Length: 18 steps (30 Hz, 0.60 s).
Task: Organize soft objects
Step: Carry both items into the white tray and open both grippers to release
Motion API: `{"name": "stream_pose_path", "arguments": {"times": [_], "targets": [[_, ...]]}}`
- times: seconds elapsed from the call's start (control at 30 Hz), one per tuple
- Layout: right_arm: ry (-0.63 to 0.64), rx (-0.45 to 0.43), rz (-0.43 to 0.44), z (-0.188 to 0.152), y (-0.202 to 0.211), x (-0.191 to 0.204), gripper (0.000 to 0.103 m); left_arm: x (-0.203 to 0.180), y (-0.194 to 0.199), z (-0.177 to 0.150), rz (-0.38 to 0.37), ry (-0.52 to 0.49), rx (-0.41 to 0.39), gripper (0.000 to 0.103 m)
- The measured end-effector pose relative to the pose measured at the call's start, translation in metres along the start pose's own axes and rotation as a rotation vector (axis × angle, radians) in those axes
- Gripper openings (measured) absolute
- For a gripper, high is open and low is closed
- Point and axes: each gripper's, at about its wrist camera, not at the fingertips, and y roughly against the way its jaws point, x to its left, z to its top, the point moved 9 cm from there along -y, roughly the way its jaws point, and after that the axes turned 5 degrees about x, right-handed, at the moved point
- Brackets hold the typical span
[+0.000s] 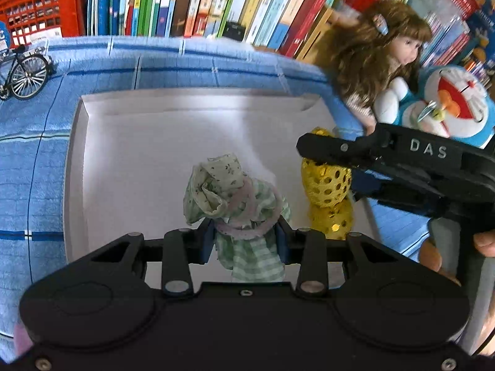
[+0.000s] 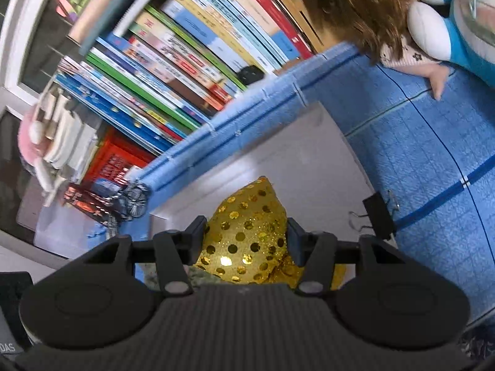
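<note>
Two grippers each pinch a soft thing over the white tray (image 1: 130,154). Left gripper (image 1: 246,238) fingers squeeze the green checked cloth bundle (image 1: 235,198), which sticks up between them. Right gripper (image 2: 246,232) fingers press both sides of the gold spotted pouch (image 2: 247,225). A blue mat (image 1: 31,160) lies around the tray, with a doll (image 1: 380,52) and books (image 1: 198,0) behind.

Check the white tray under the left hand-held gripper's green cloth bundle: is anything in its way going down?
Nothing visible blocks it. The white tray is bare beneath the green cloth bundle held by the left hand-held gripper. The gold sequined pouch, in the right hand-held gripper, hangs beside it.
</note>
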Motion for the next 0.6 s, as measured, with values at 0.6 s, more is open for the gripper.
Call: {"name": "stream_pose_path", "arguments": {"times": [0.6], "targets": [[-0.004,0.026,-0.027,0.000,-0.017,-0.005,0.066,0.011,-0.023,-0.003,0.025,0.020,0.047,0.040]]}}
